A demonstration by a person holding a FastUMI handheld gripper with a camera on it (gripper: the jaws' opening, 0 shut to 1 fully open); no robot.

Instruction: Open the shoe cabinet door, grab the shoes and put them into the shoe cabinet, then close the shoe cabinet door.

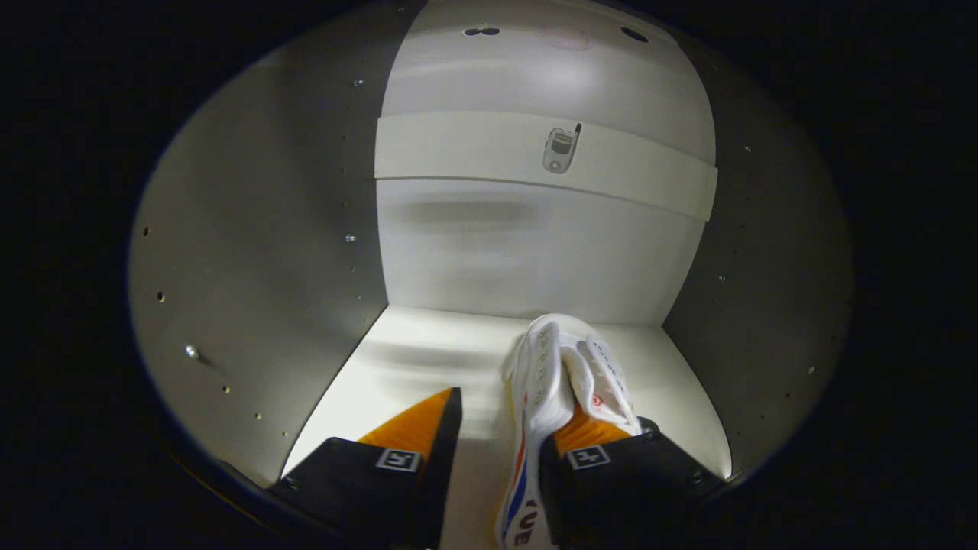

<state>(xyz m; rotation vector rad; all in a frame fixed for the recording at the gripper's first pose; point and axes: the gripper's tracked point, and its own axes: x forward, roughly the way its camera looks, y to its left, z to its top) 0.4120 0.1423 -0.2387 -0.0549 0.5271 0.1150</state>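
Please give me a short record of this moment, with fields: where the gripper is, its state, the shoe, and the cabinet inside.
location: gripper inside the shoe cabinet, above the bottom shelf
gripper state: fingers apart, with a gap on the left side
shoe: white sneaker against the right finger, draped over its tip, toe toward the back panel
contact with left finger: none visible
shoe resting on shelf: cannot tell
back panel detail: pale crosswise strip bearing a small phone picture

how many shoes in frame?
1. A white shoe on the cabinet floor, against one finger of the open gripper. A second may be hidden behind it.
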